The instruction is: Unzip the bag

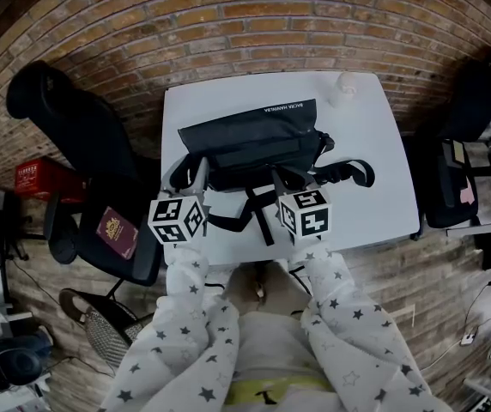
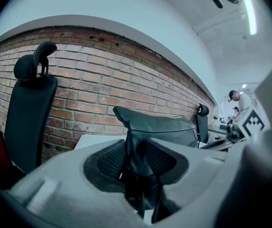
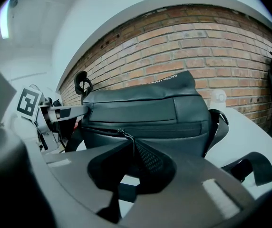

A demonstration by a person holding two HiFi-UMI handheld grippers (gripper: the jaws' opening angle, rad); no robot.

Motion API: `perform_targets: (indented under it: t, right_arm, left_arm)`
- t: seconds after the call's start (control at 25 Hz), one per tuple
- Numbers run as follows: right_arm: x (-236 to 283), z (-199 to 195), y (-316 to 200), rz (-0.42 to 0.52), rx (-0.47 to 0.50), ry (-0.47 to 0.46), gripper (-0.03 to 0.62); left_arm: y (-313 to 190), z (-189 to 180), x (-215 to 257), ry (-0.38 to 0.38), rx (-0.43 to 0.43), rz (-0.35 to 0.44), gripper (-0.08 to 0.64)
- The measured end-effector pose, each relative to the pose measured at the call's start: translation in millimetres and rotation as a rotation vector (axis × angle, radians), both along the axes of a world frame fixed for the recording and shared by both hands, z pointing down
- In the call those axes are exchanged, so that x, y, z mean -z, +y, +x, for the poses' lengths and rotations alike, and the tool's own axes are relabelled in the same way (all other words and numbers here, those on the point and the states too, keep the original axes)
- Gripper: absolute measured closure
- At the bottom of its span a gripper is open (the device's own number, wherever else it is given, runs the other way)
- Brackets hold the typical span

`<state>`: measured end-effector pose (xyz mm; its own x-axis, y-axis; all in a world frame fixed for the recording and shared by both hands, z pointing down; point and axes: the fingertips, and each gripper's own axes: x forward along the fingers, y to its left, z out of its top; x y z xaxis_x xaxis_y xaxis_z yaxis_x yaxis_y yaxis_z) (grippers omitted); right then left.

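Note:
A black bag [image 1: 250, 144] lies on the white table [image 1: 374, 196], its print side toward the brick wall. My left gripper [image 1: 187, 177] holds the bag's left end. In the left gripper view the pads [image 2: 108, 161] are pinched on a fold of black bag fabric [image 2: 135, 156]. My right gripper [image 1: 281, 178] is at the bag's front. In the right gripper view it [image 3: 129, 148] is shut on the zipper pull [image 3: 125, 136], which sits near the left end of the front zipper line on the bag [image 3: 145, 110]. The left gripper [image 3: 55, 113] shows beside the bag there.
A black strap [image 1: 348, 172] loops off the bag's right side and other straps hang over the near edge. A white cup [image 1: 346, 88] stands at the table's far right corner. Black office chairs flank the table [image 1: 82, 144], [image 1: 477, 118]; a red booklet [image 1: 117, 232] lies on the left seat.

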<state>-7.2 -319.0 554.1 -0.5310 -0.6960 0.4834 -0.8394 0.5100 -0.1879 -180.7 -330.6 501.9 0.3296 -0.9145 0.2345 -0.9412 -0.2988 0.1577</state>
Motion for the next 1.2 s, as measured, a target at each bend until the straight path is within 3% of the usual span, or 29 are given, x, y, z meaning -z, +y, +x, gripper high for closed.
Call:
perform_targets:
  t: [1.04, 1.2]
  right_arm:
    - [2.4, 21.4, -6.7, 0.009, -0.083, 0.030, 0.574]
    - [2.4, 30.2, -10.1, 0.003, -0.131, 0.035, 0.574]
  left_arm:
    - [0.6, -6.3, -2.8, 0.005, 0.026, 0.005, 0.426]
    - [0.8, -7.1, -2.4, 0.007, 0.028, 0.006, 0.426]
